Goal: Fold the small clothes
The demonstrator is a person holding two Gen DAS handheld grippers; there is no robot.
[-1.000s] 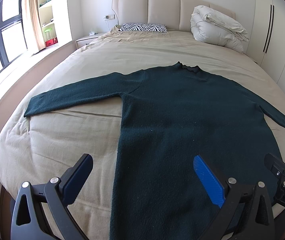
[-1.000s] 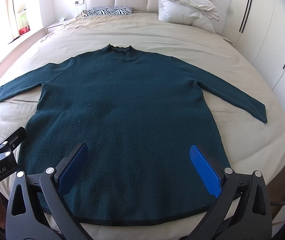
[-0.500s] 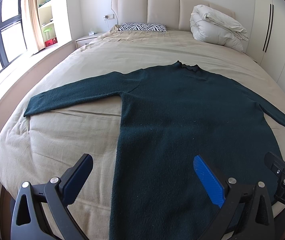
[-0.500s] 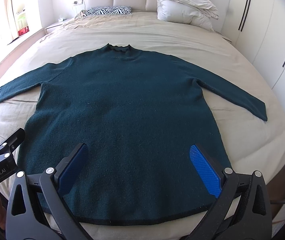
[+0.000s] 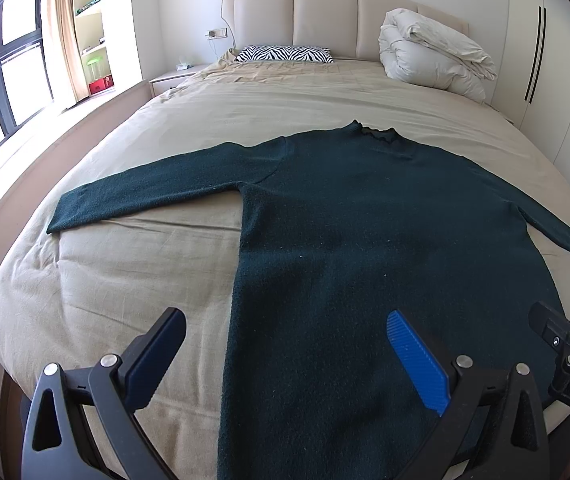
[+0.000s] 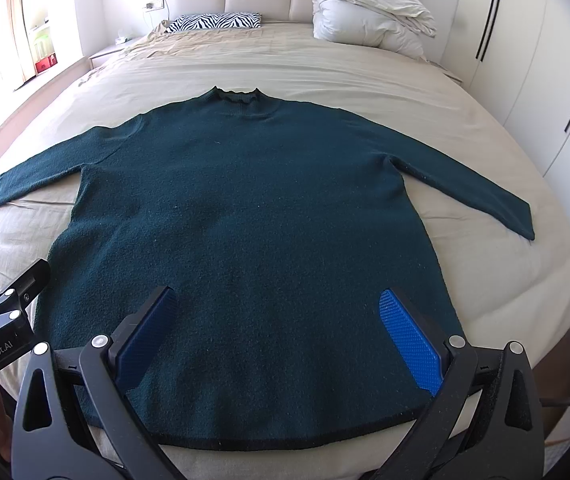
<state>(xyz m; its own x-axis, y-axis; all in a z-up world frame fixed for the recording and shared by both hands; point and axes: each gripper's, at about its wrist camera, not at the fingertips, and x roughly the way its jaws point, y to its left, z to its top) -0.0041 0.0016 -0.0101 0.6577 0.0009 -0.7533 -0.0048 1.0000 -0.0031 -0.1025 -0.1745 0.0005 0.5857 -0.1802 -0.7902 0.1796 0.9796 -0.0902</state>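
A dark green sweater [image 6: 245, 216] lies flat and face-up on the bed [image 6: 365, 80], collar [image 6: 237, 94] pointing toward the headboard [image 5: 325, 20], both sleeves spread wide to either side of its body, hem [image 6: 285, 442] at the near edge. No fold shows in it, so the task looks to be at its very start: the garment is laid out and ready. The right tool [image 6: 285, 336] hovers above the sweater's lower body with its jaws spread wide, gripping nothing. The left tool [image 5: 289, 360] hangs over the sweater's left side seam, jaws likewise wide apart and empty, one finger above bare sheet and the other above the knit. The next move probably calls for taking a sleeve [image 5: 157, 192] or a side edge and carrying it across the body, so each tool would need to drop to the fabric and pinch only the knit, not the sheet beneath. Beyond the sweater, toward the headboard, sit a zebra-striped pillow [image 5: 285, 54] and a bundled white duvet [image 5: 433, 56].
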